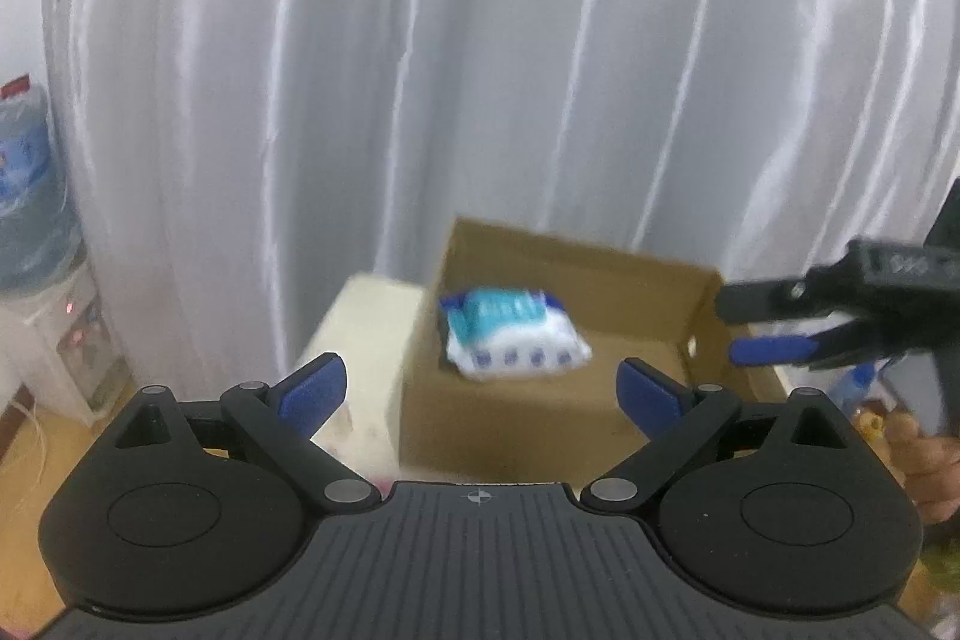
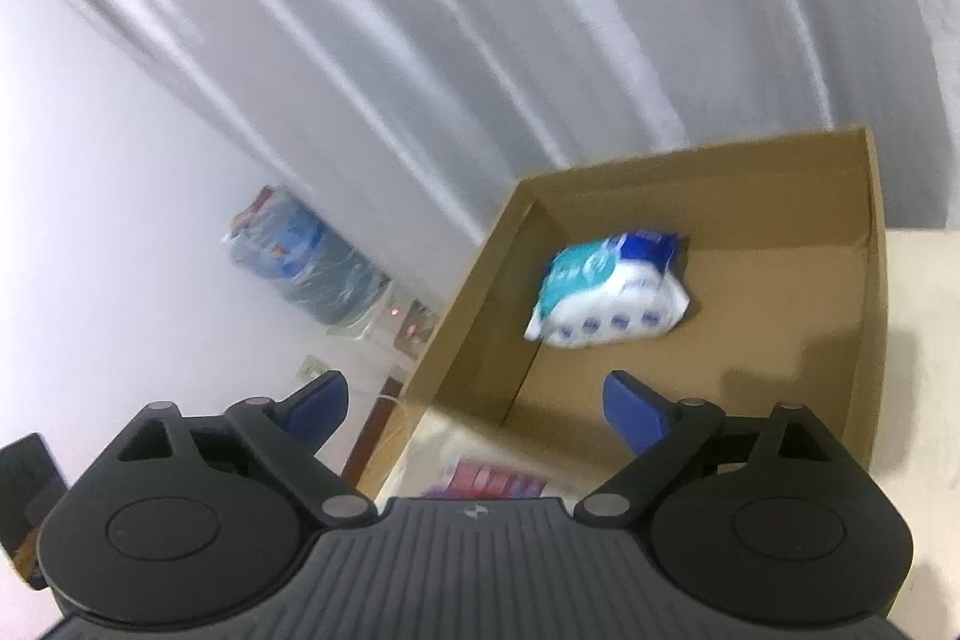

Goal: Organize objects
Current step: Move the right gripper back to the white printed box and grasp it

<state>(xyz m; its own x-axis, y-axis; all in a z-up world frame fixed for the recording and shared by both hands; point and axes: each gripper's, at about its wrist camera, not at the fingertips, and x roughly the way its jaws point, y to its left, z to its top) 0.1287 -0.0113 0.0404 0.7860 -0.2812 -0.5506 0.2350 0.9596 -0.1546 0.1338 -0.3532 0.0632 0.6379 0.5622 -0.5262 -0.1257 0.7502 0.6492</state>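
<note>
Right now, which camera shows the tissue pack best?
The right wrist view: the tissue pack lies unobstructed on the floor of the box, seen from above. The left wrist view shows the same pack lower and blurrier, behind the box's front wall.

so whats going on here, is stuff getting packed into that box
Looks that way. A person holds a gripper in each hand, tidying things into a cardboard box on a pale table. One blue and white soft pack already lies on the box floor. The left gripper and the right gripper are both open and hold nothing, and both sit near the box. A water dispenser stands in the background.
</note>
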